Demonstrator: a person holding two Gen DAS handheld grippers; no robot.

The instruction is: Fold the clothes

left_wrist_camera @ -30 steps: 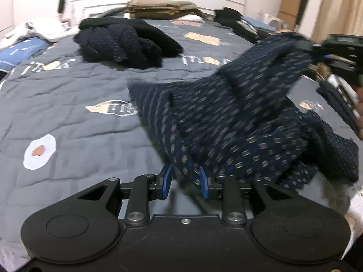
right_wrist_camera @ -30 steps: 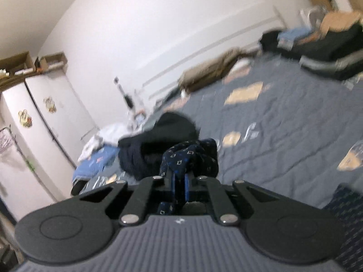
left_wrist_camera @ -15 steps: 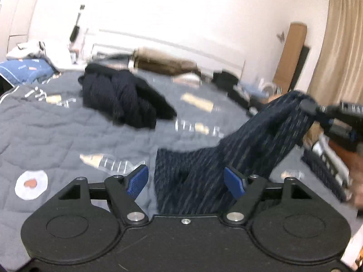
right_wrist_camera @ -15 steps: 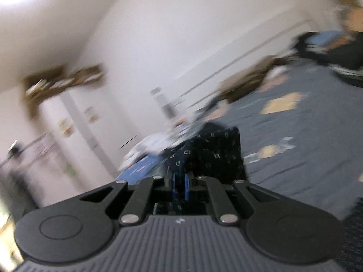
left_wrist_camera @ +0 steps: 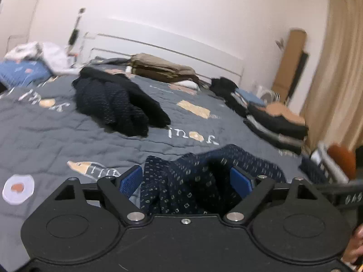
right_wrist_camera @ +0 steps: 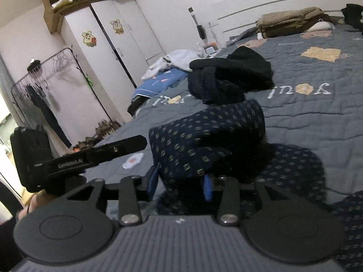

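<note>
Left gripper (left_wrist_camera: 186, 181) jaws wide apart and just been opening; the navy patterned garment (left_wrist_camera: 199, 176) lies bunched between the blue pads (left_wrist_camera: 130, 178) but neither pad presses on it, so it's released and resting on the grey quilt (left_wrist_camera: 45, 131). Right gripper (right_wrist_camera: 180, 182) jaws partway apart, also just been opening; a fold of the same navy garment (right_wrist_camera: 204, 136) sits humped straight ahead of its tips and dips in between the pads, cloth looks slack against them rather than pinched. From the right wrist view the left gripper (right_wrist_camera: 122, 146) shows as a black bar off to the left of the hump, tip near the cloth edge; can't tell if it touches. More of the garment spreads flat to the right of the right gripper and under it. Beyond both grippers, further up the quilt, a dark crumpled clothes pile (left_wrist_camera: 118, 104). Past that, near the headboard, folded tan items (left_wrist_camera: 158, 68). Off to the right of the left gripper, a row of folded dark stacks (left_wrist_camera: 272, 122) along the bed edge. Left view is somewhat blurred.
</note>
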